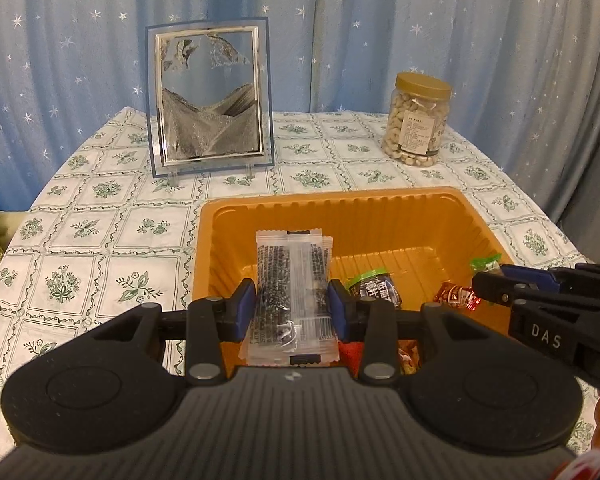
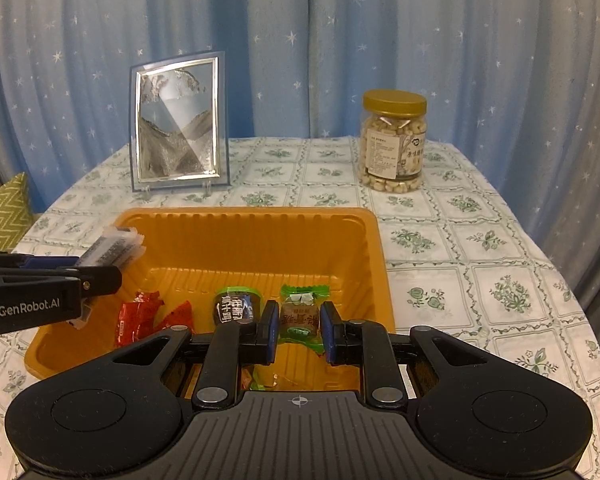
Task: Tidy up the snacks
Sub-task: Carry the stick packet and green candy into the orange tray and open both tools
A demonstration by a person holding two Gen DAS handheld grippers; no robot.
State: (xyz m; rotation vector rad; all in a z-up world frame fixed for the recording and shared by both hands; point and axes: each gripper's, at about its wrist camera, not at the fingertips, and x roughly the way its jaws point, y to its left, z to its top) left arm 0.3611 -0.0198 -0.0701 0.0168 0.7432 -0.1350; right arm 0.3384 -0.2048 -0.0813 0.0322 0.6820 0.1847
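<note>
The left gripper [image 1: 293,309] is clamped on a clear snack packet [image 1: 290,280] with dark print, its blue pads pressing the packet's long edges about midway along. The packet sticks out ahead of the gripper over the near left part of the orange tray [image 1: 340,204], with its tail hanging back toward the camera. The right gripper [image 2: 299,330] is pinched on a green-wrapped candy [image 2: 300,314], held over the tray's near right part.

Below and ahead of both grippers, loose on the tray floor, lie a dark-wrapped sweet [image 2: 232,306] and red wrappers [image 2: 138,318], with more wrappers partly hidden under the grippers.

The main risk appears to be the thin packet. Held by its edges, the film looks likely to buckle or slide between the pads, so a tilt or a jolt could let it swing or slip out before it is over the chosen spot. Released from height, it may land propped on the ribbed wall, or across the small sweets, rather than flat.

The two grippers sit close together, the right one's fingers just beside the left one's right side. If both lower at once, they could knock each other or nudge the light tray across the table [image 2: 460,240].

The candy is gripped by its middle, and its twisted ends could catch on a pad at release. The nut jar [image 2: 394,140] and the framed sand picture [image 2: 178,120] stand well beyond the tray, out of harm's way.
</note>
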